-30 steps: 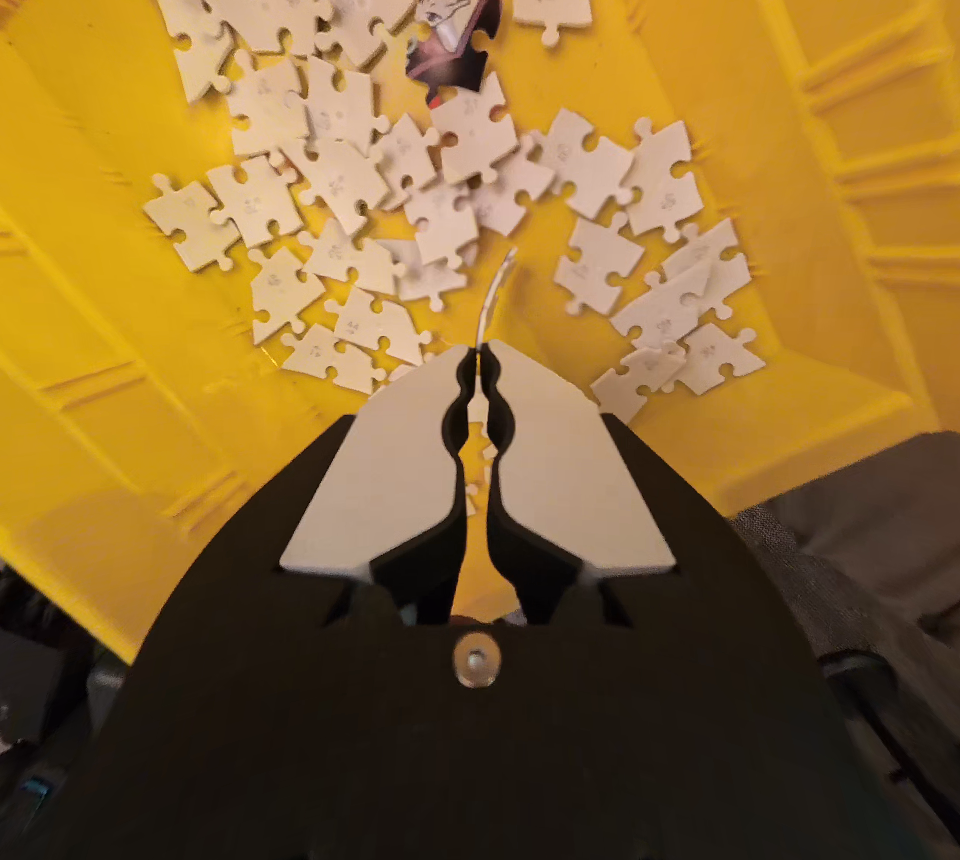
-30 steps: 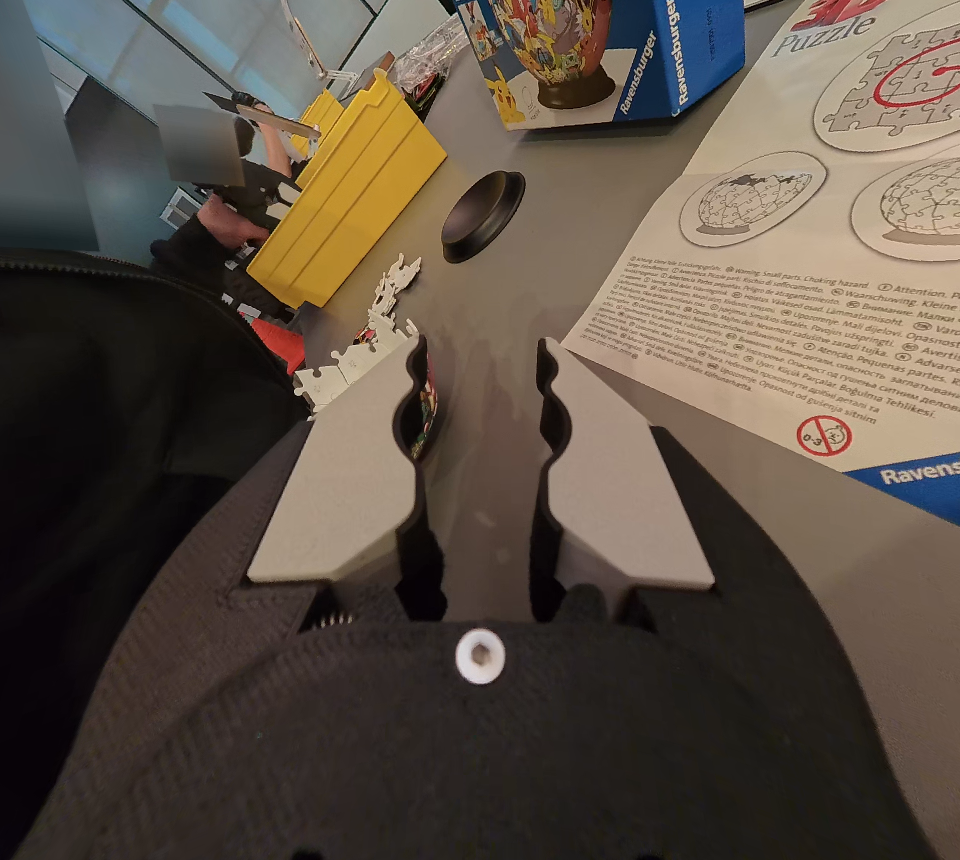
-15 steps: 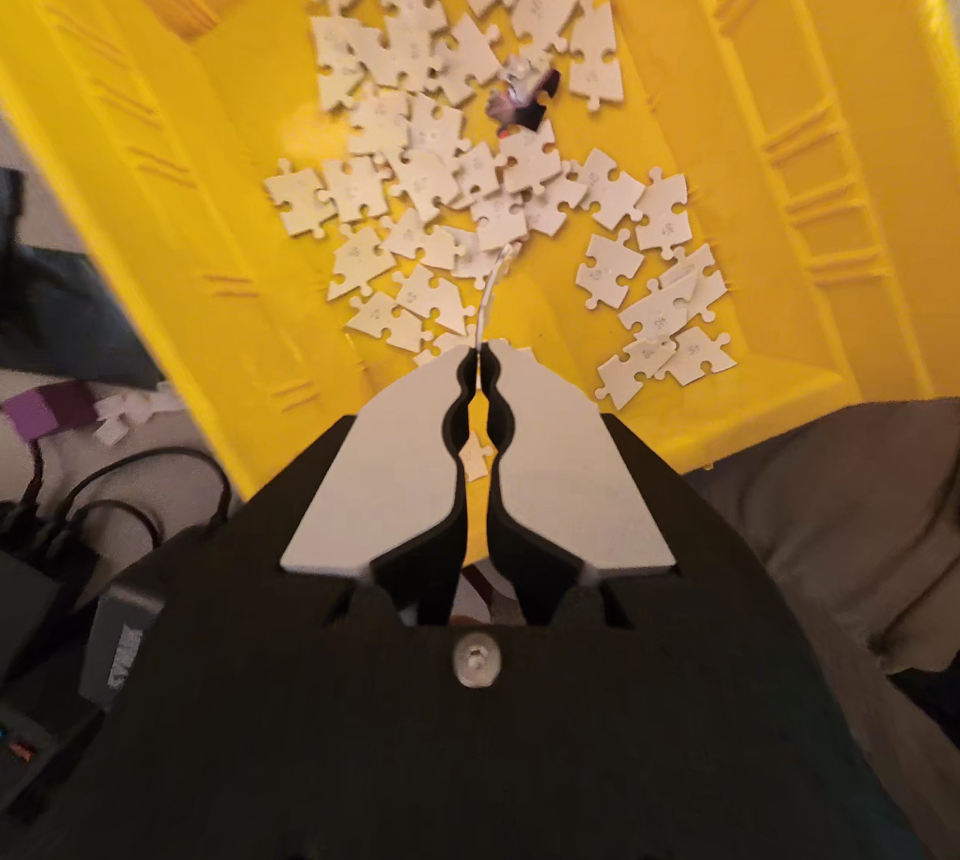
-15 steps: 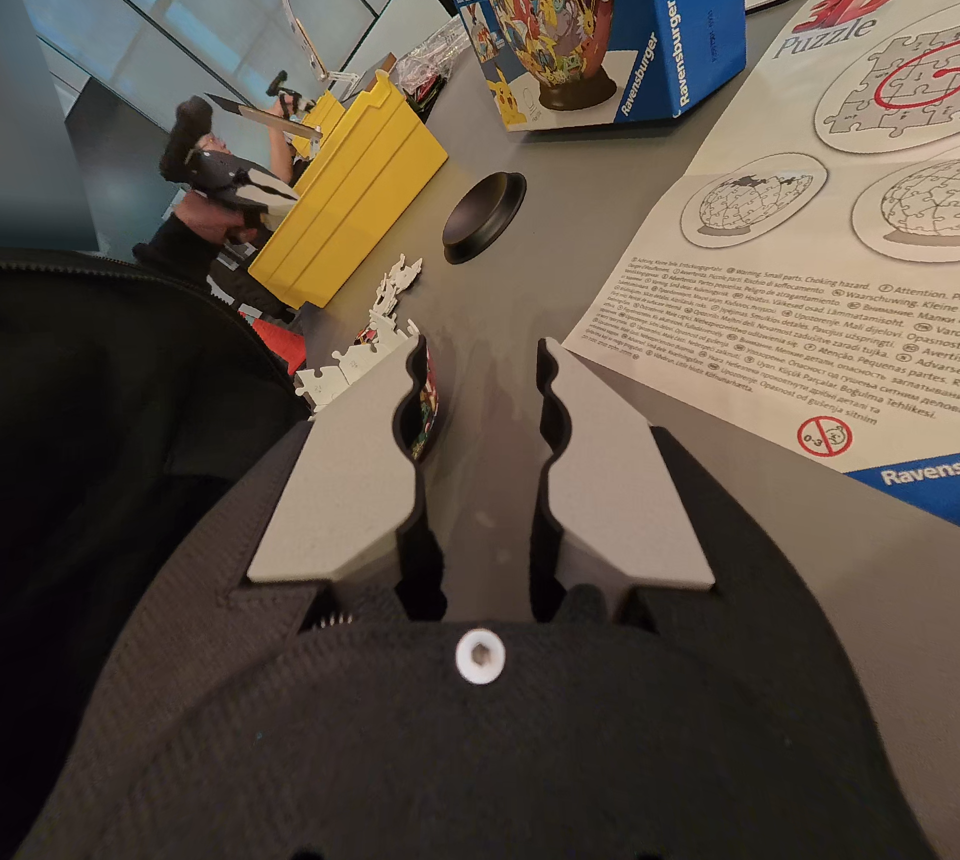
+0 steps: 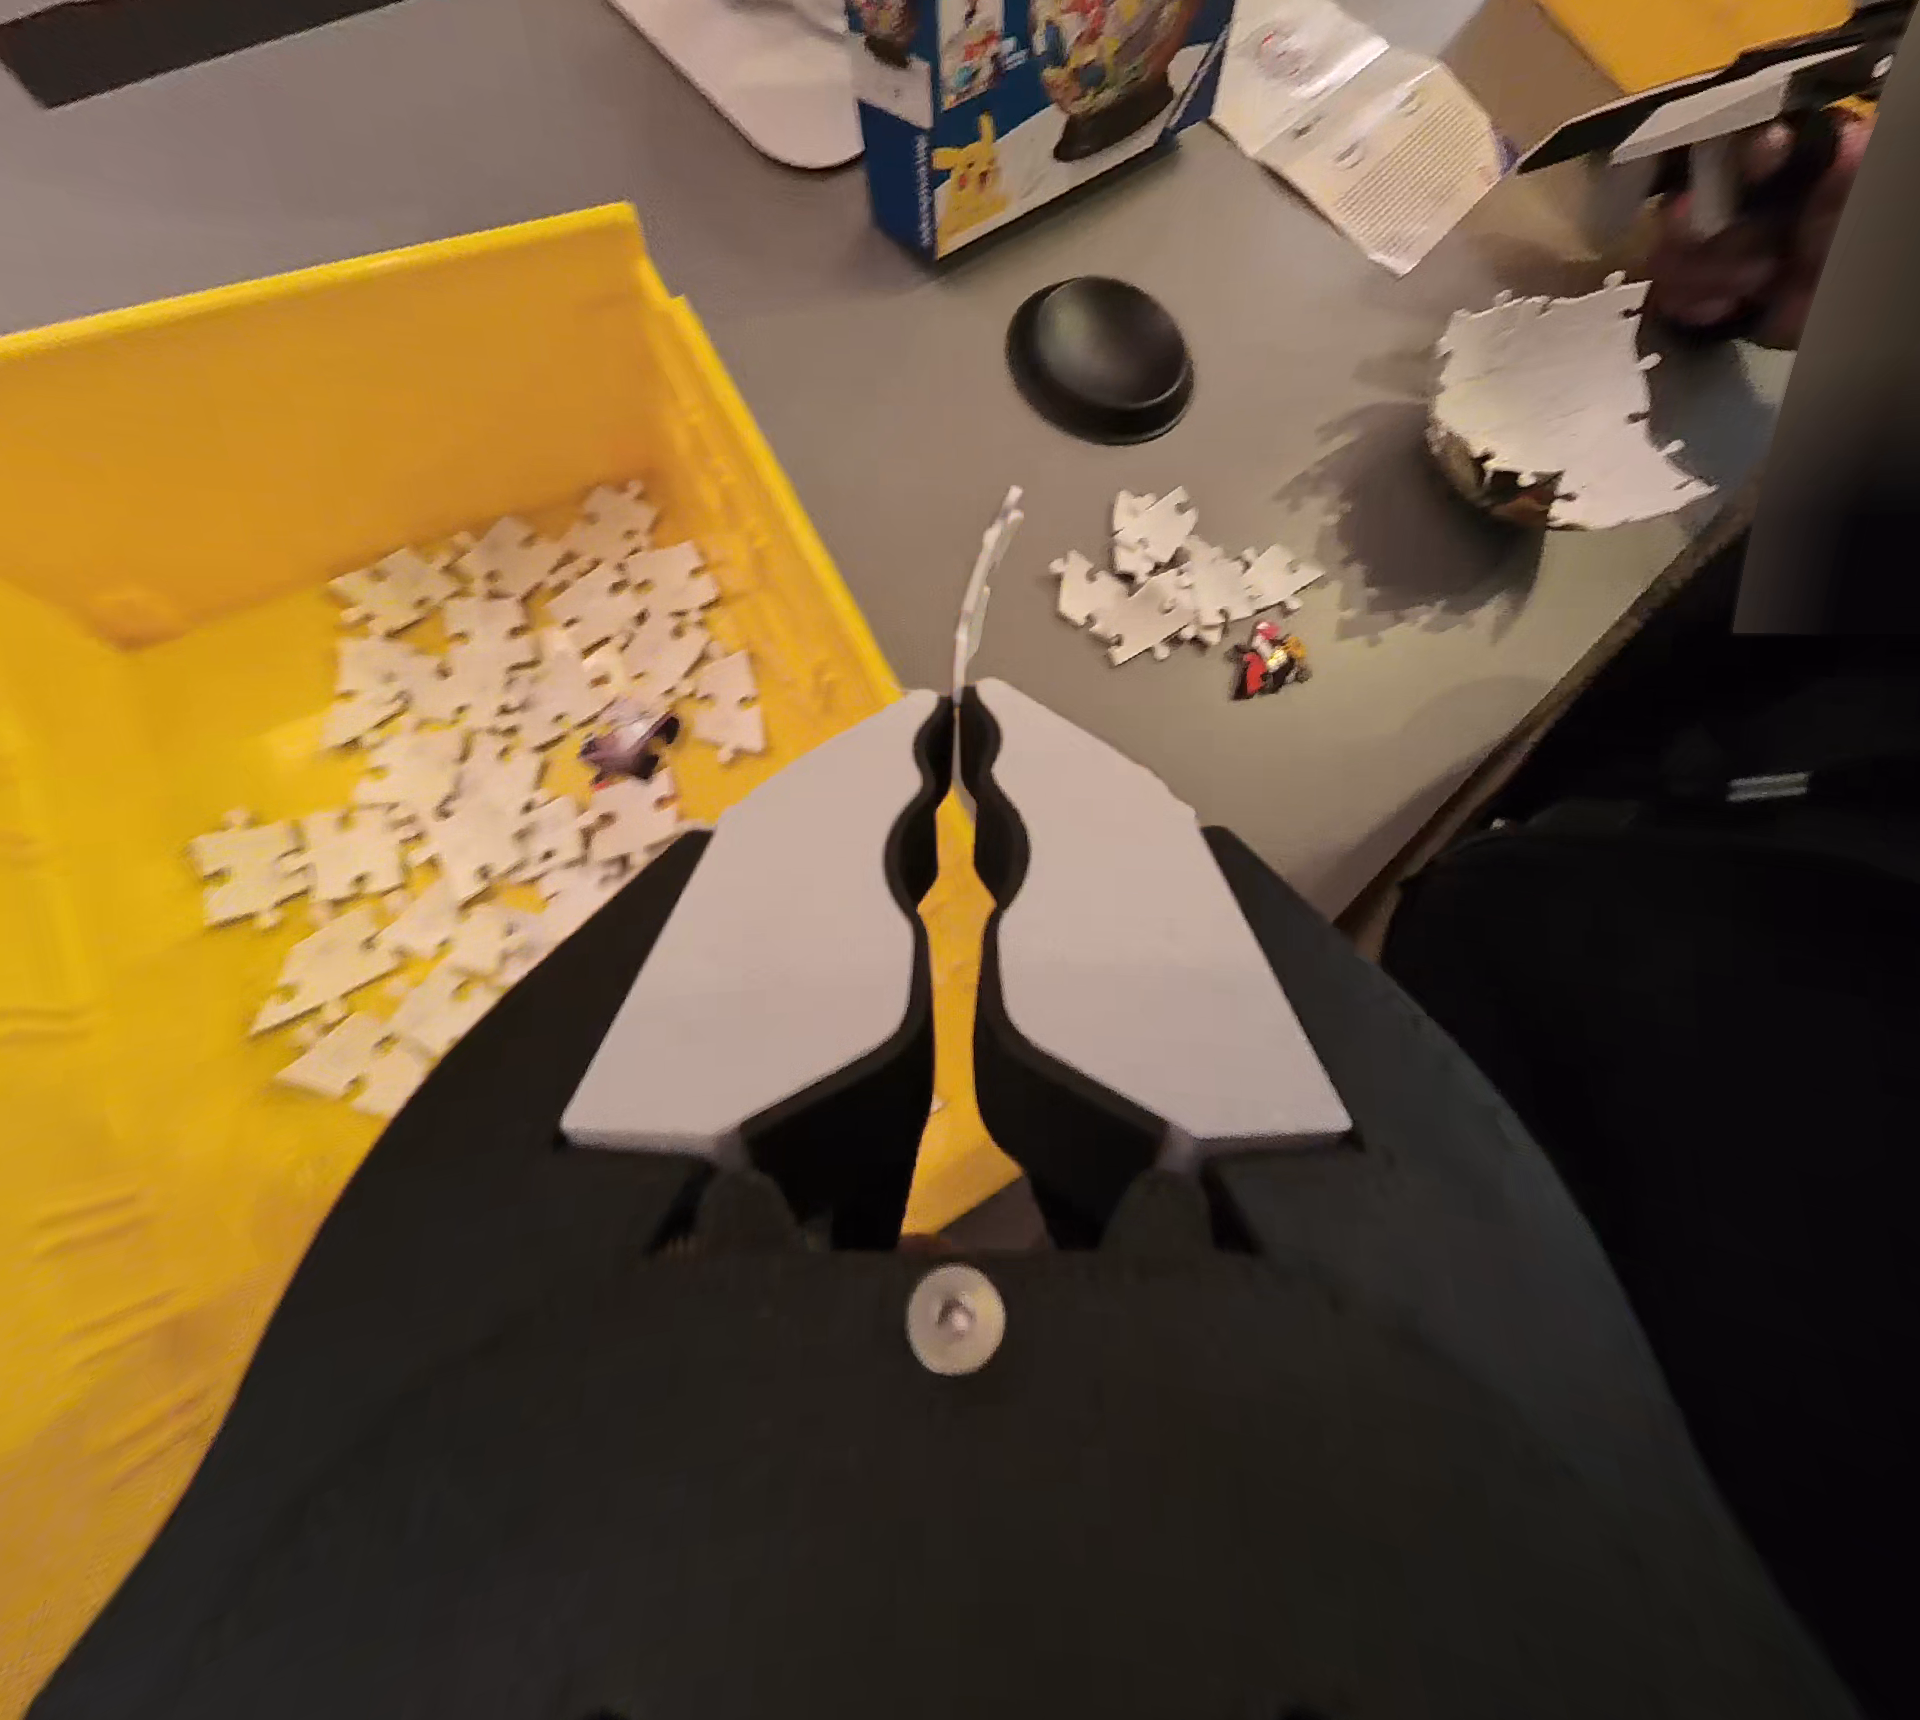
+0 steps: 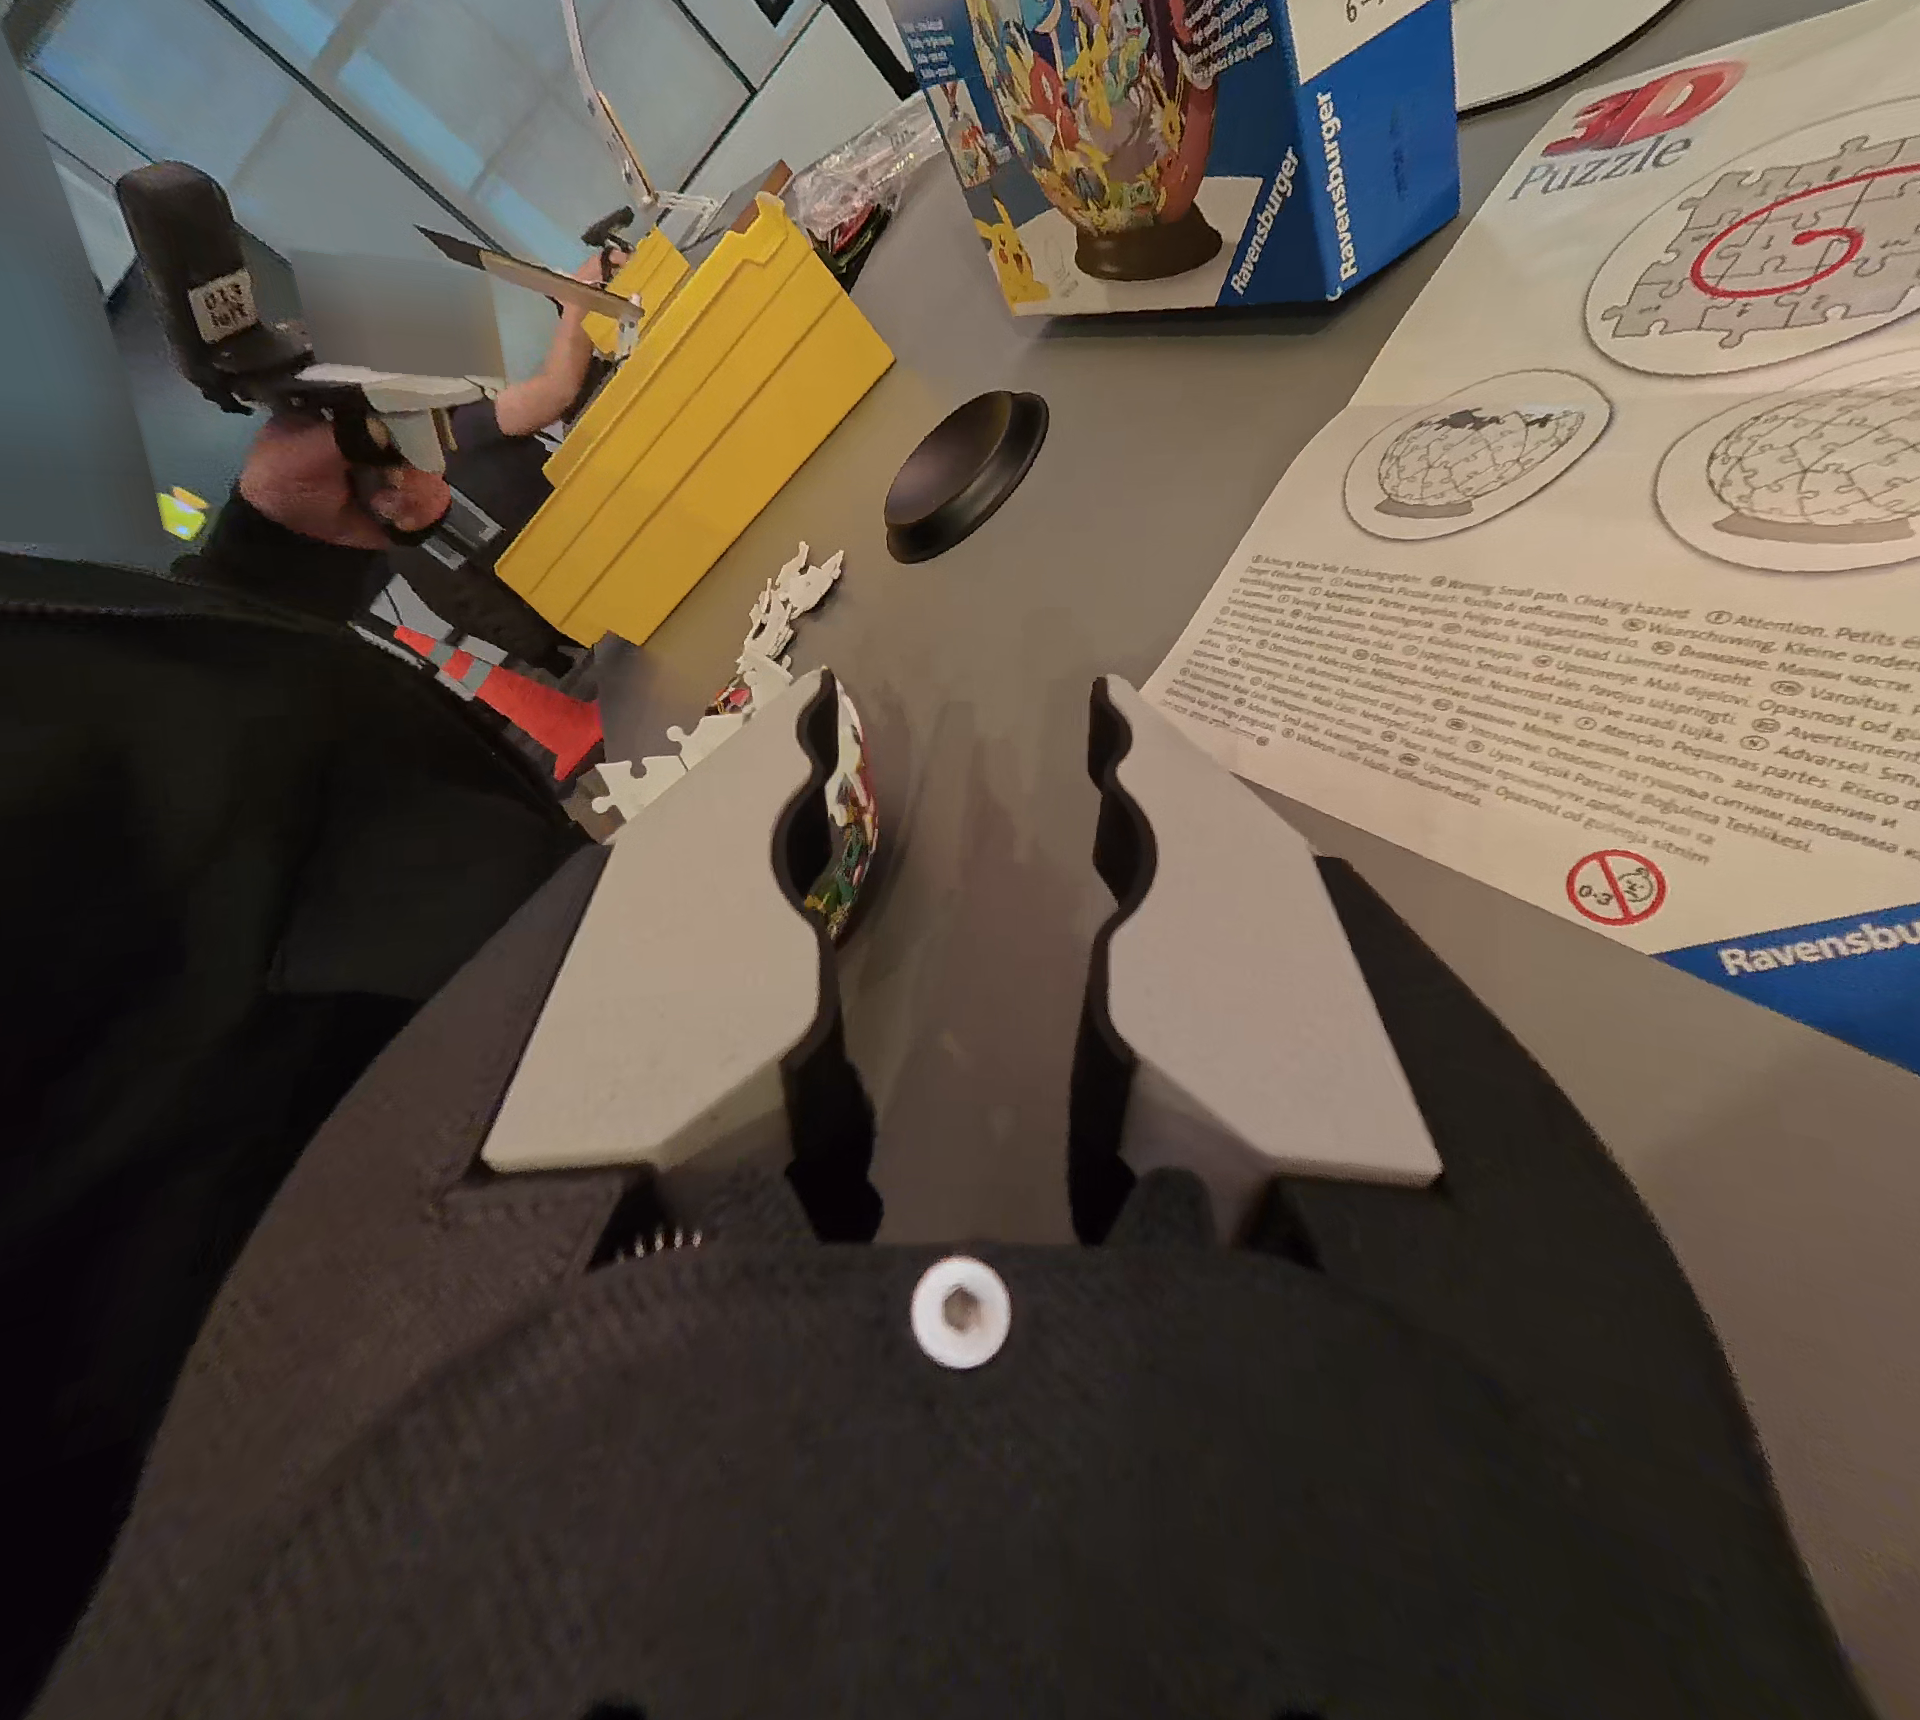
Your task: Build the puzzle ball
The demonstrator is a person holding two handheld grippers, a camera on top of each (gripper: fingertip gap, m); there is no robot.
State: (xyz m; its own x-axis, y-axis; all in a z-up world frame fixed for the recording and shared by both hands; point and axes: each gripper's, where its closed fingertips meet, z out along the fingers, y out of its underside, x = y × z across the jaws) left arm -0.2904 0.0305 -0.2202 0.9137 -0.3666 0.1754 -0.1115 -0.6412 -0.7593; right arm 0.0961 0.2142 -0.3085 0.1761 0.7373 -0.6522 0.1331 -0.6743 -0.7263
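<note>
My left gripper (image 5: 961, 699) is shut on a white puzzle piece (image 5: 982, 590), seen edge-on. It is held above the right wall of the yellow bin (image 5: 312, 268), which holds many white pieces (image 5: 499, 683). The partly built ball shell (image 5: 1548, 423) lies on the grey table at the right. My right gripper (image 6: 961, 714) is open and empty, low over the table, with the shell (image 6: 847, 829) against its left finger (image 6: 717, 901). Loose pieces (image 5: 1174, 584) and one coloured piece (image 5: 1268, 657) lie between the bin and the shell. The black stand (image 5: 1101, 356) sits behind them.
The blue puzzle box (image 5: 1039, 8) stands at the back beside a white stand base (image 5: 727, 29). The instruction sheet (image 6: 1558, 527) lies to the right of my right gripper. The table edge (image 5: 1507, 735) runs close on the right. Another arm with a gripper (image 6: 540, 288) shows behind the bin (image 6: 696, 413). One gripper's finger ends stand about 45 cm off the other's.
My left gripper has lifted out of the bin with the piece and swung right towards the table. The right gripper has not moved.
</note>
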